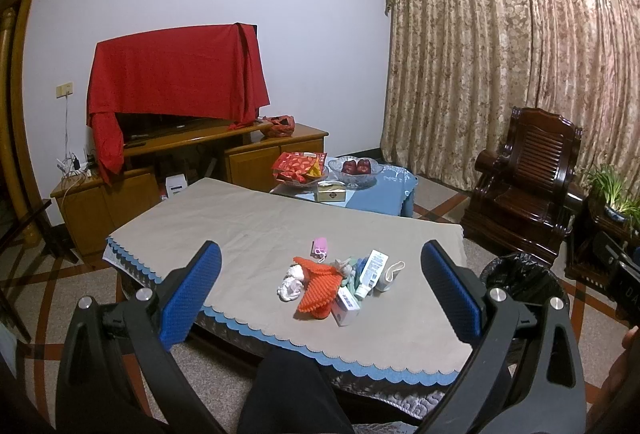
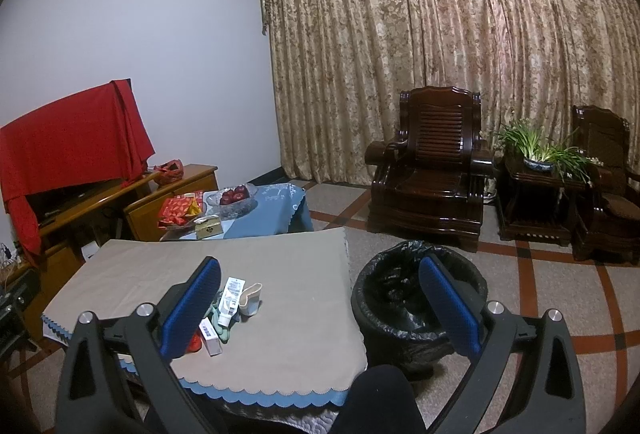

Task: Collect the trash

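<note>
Your left claw (image 1: 320, 292) is spread wide and holds nothing, hanging above the near edge of the table (image 1: 248, 222) with the trash pile (image 1: 340, 280) straight ahead between its pads; your right claw (image 2: 318, 308) is just as wide apart and empty, its right pad over the bin (image 2: 400, 298) on the floor just right of the table. Nothing looks collected yet: the orange piece (image 1: 320, 288), tube (image 1: 370, 272), small box (image 1: 346, 308), white wad (image 1: 290, 286) and pink item (image 1: 321, 247) all lie on the cloth. As far as the liner shows, the bin looks empty, so the whole job is ahead of you.
</note>
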The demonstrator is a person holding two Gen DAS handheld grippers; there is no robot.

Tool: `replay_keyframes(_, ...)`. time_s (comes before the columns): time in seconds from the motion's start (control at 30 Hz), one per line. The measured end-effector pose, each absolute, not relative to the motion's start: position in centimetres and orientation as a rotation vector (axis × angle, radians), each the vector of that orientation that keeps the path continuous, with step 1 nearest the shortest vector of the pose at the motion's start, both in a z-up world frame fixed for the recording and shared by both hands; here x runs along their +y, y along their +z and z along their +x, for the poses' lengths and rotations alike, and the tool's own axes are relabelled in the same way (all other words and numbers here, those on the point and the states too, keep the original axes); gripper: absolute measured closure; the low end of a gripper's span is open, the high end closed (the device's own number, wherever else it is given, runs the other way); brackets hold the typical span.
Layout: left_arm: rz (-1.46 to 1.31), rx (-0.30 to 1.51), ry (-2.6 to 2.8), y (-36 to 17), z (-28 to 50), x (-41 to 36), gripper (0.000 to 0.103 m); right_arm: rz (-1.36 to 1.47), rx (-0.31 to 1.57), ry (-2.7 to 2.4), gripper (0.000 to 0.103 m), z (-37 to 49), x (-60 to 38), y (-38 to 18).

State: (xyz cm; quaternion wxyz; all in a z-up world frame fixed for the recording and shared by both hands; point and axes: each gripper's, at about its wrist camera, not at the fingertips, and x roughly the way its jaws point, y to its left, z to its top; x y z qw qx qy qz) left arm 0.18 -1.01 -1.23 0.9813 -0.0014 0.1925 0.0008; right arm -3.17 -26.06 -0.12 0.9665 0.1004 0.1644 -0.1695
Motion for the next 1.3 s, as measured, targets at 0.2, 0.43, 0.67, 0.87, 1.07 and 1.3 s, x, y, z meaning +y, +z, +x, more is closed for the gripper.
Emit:
replay_keyframes(0.2,-0.003,0.388,0.002,-1.3,0.1,-1.1,0.006,0.202,0.334,-0.342,0.006,-3.1,-26.0,-0.2)
replay_keyframes(0.43,-0.004,0.389,0.002,-1.2,0.2,-1.0,0.006,0.203,0.334,-0.343,0.006,-3.2,-26.0,-0.5)
replay_keyframes(0.67,-0.003,0.390,0.002,-1.3,0.2,-1.0,0.006,0.203,0.335,-0.344,0.006,-3.1,-26.0,-0.4)
replay_keyframes(0.87,-0.004,0.390,0.002,-1.3,0.2,-1.1,0.006,0.204,0.338,-0.342,0.006,-3.1,-26.2,-0.8)
replay_keyframes(1.07,-0.003,0.391,0.002,-1.3,0.2,-1.1,0.006,0.204,0.339,-0.342,0.006,-3.3,-26.3,-1.1)
replay_keyframes(1.3,0.009,0.408,0.009,-2.3,0.6,-1.1,0.006,0.202,0.353,-0.343,0.006,-2.6,-25.9,-3.4)
